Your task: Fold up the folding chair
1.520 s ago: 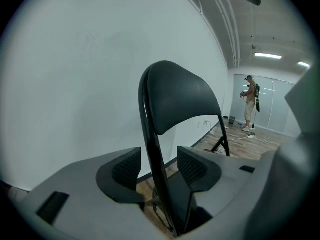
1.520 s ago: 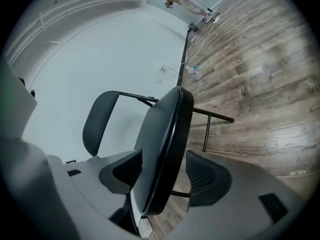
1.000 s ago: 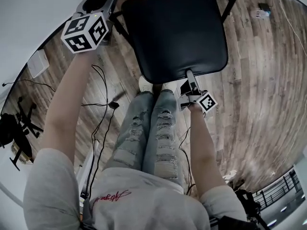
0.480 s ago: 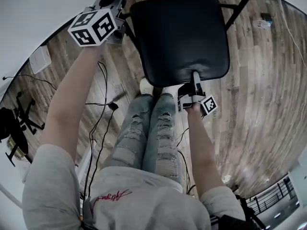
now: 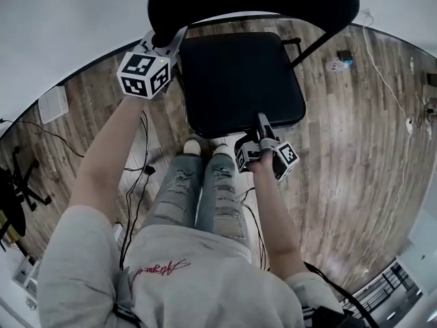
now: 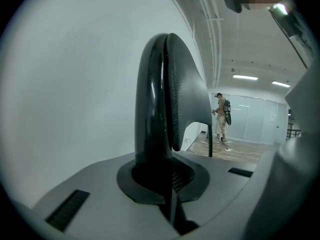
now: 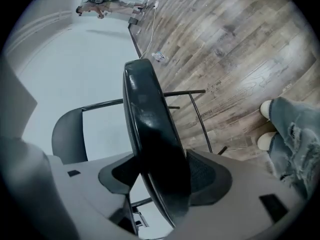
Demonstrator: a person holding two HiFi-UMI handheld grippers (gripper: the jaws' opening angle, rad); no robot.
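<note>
the black folding chair (image 5: 239,80) stands on the wood floor (image 5: 355,135) right in front of the person's legs (image 5: 205,197), close to the white wall (image 5: 61,26). its seat (image 5: 235,84) looks tipped, with the front edge toward the person, and the curved backrest (image 5: 252,2) sits across the top of the head view. thin black frame tubes (image 5: 311,43) show at the seat's right side; the legs under it are mostly hidden. the left gripper (image 5: 167,43) is on the backrest's left end, and in the left gripper view its jaws are pressed together on the backrest's (image 6: 170,94) padded edge, which rises straight up out of the gripper (image 6: 165,179). the right gripper (image 5: 261,120) is at the front edge of the seat, right of middle. the right gripper view shows the seat's (image 7: 150,129) edge wedged between the gripper's (image 7: 165,176) two pads, so it pinches the seat, though contact on the left pad is hard to see, probably touching. the backrest (image 7: 67,129) shows behind it, against the wall. white shoes (image 5: 205,145) sit just under the seat's front edge. black cables (image 5: 140,176) lie on the floor left of the legs. another person (image 6: 221,116) stands far off by a glass wall.
</note>
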